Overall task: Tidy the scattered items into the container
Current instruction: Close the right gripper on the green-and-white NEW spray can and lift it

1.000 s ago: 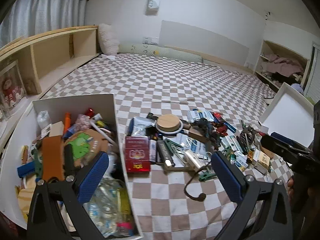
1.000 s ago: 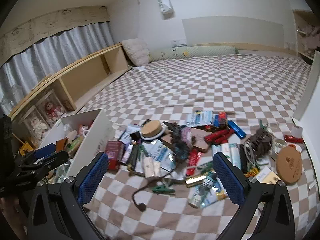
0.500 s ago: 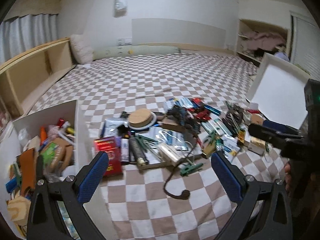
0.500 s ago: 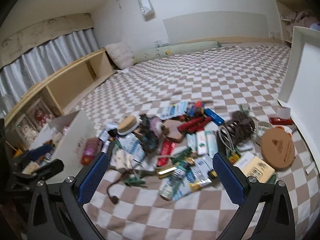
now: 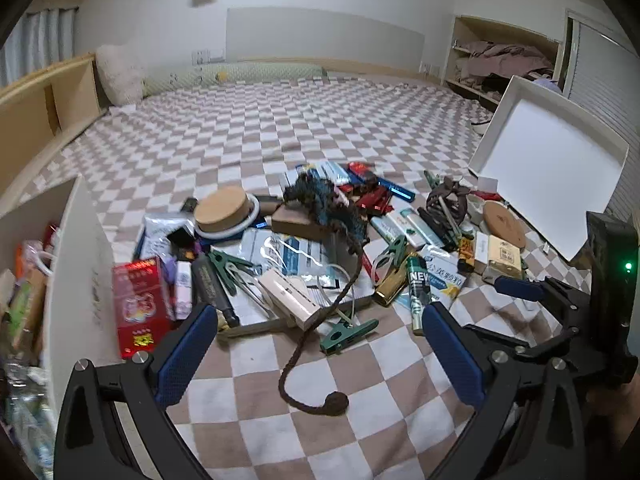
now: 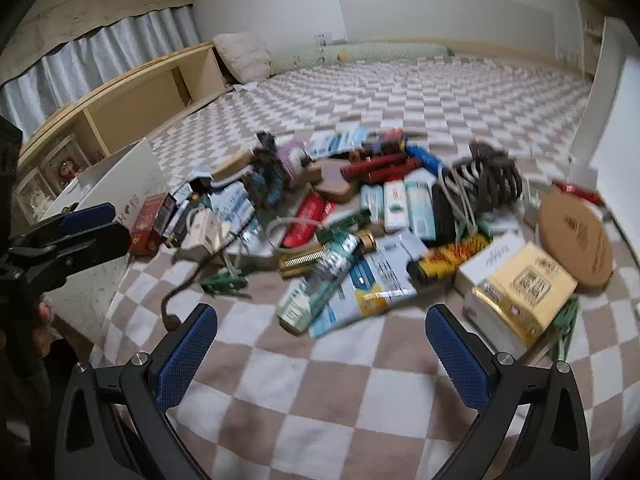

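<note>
A heap of small items lies on the checkered bed cover: a red box (image 5: 138,304), a cork-lidded jar (image 5: 222,210), a brown cord with a knotted end (image 5: 316,360), a green clip (image 5: 348,334), a green "NEW" tube (image 5: 416,288) and a yellow box (image 6: 524,284). The white container (image 5: 76,264) stands at the left, holding several things. My left gripper (image 5: 320,352) hangs open just before the cord. My right gripper (image 6: 320,344) is open, low over the cover in front of a blue-and-white packet (image 6: 360,280). Neither holds anything.
A white box lid (image 5: 556,168) leans up at the right beside a round cork coaster (image 5: 504,224). A wooden shelf (image 6: 132,108) runs along the left side of the bed. Bare checkered cover (image 6: 340,412) lies in front of the pile.
Both grippers have swung right and moved in lower toward the pile. The container has slid to the left edge of the left wrist view. Both stay open.
</note>
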The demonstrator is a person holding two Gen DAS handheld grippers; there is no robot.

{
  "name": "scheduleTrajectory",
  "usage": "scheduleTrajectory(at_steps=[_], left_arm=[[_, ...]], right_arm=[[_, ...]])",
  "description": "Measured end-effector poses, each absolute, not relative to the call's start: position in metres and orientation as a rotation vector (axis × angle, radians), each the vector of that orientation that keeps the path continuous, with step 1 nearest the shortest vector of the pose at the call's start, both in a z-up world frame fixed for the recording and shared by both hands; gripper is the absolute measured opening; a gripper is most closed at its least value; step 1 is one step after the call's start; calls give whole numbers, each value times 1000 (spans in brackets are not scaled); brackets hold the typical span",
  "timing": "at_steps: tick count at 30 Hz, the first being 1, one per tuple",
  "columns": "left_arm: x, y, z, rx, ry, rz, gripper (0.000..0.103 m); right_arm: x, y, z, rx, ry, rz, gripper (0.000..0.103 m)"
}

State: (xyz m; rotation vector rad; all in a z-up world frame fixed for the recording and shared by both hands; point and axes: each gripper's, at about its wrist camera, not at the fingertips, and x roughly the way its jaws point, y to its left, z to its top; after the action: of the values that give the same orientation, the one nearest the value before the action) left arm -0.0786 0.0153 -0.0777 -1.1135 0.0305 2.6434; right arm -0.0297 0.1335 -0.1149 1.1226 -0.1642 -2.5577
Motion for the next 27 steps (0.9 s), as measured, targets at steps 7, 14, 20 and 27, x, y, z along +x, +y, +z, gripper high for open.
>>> scheduleTrajectory(at_steps=[7,14,20,27], left_arm=[[-99,17,-107,-1213,36,2655,103],[-122,11,-124,-1286,6,2743,103],[-122,2,-131,-1331,72,2835,103],[-118,-11,-138,-1384,154,2910,102]], right_arm=[[-38,157,-121,1140,-146,-2657,103],[-44,157,-129,1175,-147,-2649,103],[-48,151,-134,1212,-147,-2614,103],[-48,150,-137,1219,-144,-2608,103]])
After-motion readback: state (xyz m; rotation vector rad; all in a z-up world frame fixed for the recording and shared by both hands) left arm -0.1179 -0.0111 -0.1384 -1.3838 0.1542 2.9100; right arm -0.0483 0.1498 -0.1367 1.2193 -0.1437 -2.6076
